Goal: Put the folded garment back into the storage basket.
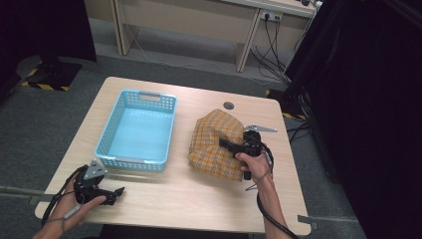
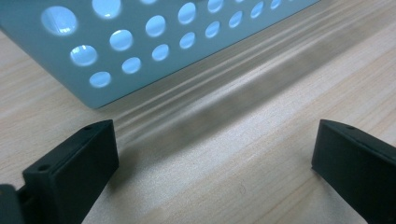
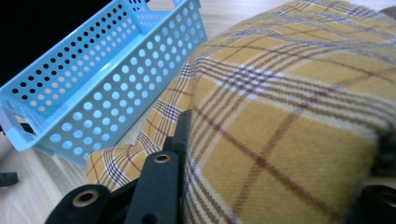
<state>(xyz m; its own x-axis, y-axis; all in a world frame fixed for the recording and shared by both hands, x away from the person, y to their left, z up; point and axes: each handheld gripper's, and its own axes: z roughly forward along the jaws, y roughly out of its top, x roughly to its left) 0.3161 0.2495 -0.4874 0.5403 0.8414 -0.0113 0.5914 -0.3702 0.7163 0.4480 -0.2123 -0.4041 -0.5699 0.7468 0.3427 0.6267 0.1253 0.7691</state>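
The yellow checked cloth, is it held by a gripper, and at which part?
Yes. The right gripper is shut on a raised fold of the cloth near its middle. The left gripper is open and holds nothing.

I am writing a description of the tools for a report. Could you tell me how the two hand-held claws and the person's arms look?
Both are black. The left claw carries a grey three-cornered plate on top, and its two jaws are flat black blocks with small screw holes. The right claw has a similar grey plate. A black cable trails from each along the forearm. The forearms are bare, with no sleeves visible.
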